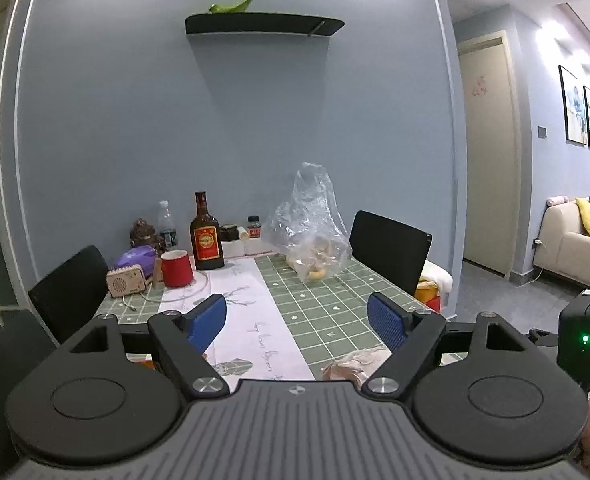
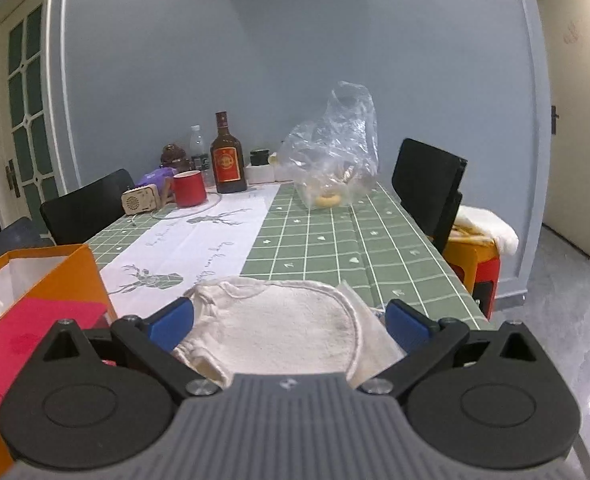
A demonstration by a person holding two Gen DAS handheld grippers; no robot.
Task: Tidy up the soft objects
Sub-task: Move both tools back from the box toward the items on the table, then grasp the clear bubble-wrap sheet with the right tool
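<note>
Cloth: cream cloth [image 2: 279, 332] is lying at the table's [image 2: 335, 240] near edge, 6 o'clock; orange box [image 2: 55, 276] sitting at its 9 o'clock.
Handling: judged light, limp, bunching easily; pinching the stitched hem is advised.
Right gripper [image 2: 291, 322]: jaws are standing released, straddling the cloth.
Left gripper [image 1: 297, 320]: hovering released, grasping nothing.

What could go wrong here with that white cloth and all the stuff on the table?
The right gripper is open around the white cloth, which lies bunched, so the fingers might pinch only one layer and drag it. The orange box sits close on the left; a swing could knock it. The glass bottle and red mug stand farther back.
</note>
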